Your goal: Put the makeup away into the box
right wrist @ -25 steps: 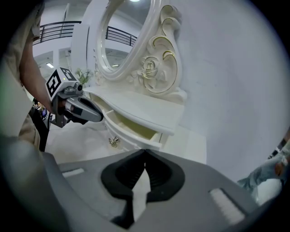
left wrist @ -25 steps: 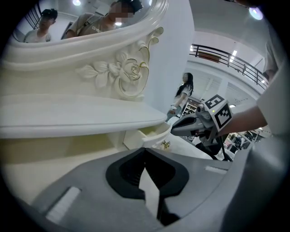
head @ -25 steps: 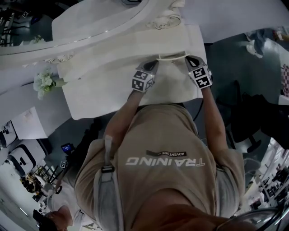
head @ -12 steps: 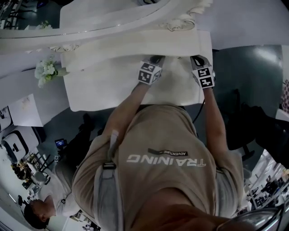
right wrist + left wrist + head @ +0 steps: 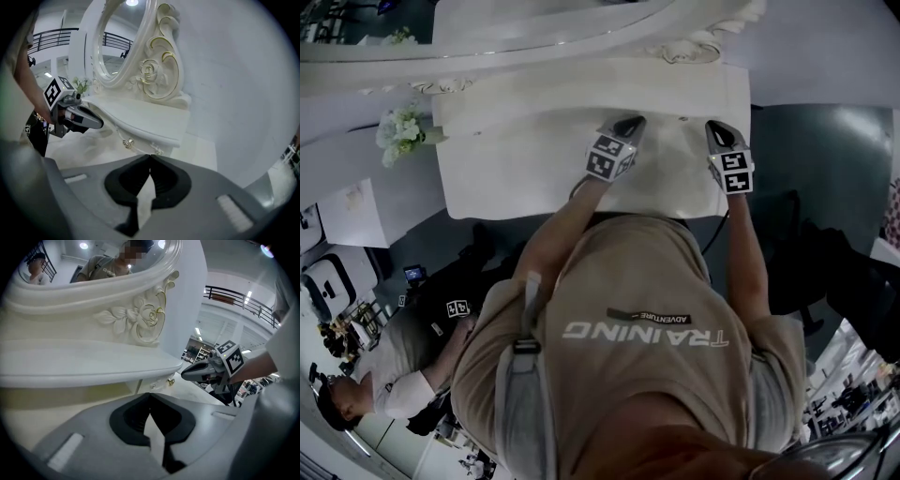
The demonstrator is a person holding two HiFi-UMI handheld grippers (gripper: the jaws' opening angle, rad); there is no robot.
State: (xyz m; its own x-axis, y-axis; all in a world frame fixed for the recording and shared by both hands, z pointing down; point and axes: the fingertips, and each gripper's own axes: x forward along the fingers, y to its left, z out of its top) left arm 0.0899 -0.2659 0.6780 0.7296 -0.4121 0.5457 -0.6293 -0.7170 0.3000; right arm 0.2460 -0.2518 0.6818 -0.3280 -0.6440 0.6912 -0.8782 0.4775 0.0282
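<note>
No makeup and no box show in any view. My left gripper (image 5: 628, 125) and right gripper (image 5: 715, 127) hover side by side over the white vanity table (image 5: 516, 173), tips close to its raised shelf (image 5: 581, 84). Both are shut with nothing between the jaws; this is plain in the left gripper view (image 5: 150, 395) and the right gripper view (image 5: 150, 157). Under the shelf is a small drawer front with gold knobs (image 5: 127, 142), just ahead of the tips. Each gripper view catches the other: the right gripper (image 5: 186, 374), the left gripper (image 5: 97, 124).
An oval mirror (image 5: 115, 37) in a carved white frame with a gilt rose (image 5: 146, 319) rises behind the shelf. White flowers (image 5: 401, 131) stand at the table's left end. Another person crouches on the floor at lower left (image 5: 384, 375). A wall (image 5: 234, 84) closes the right side.
A pale raised edge between the two gripper tips one second ago no longer shows. The head view has shifted a little; both grippers stay shut near the shelf.
</note>
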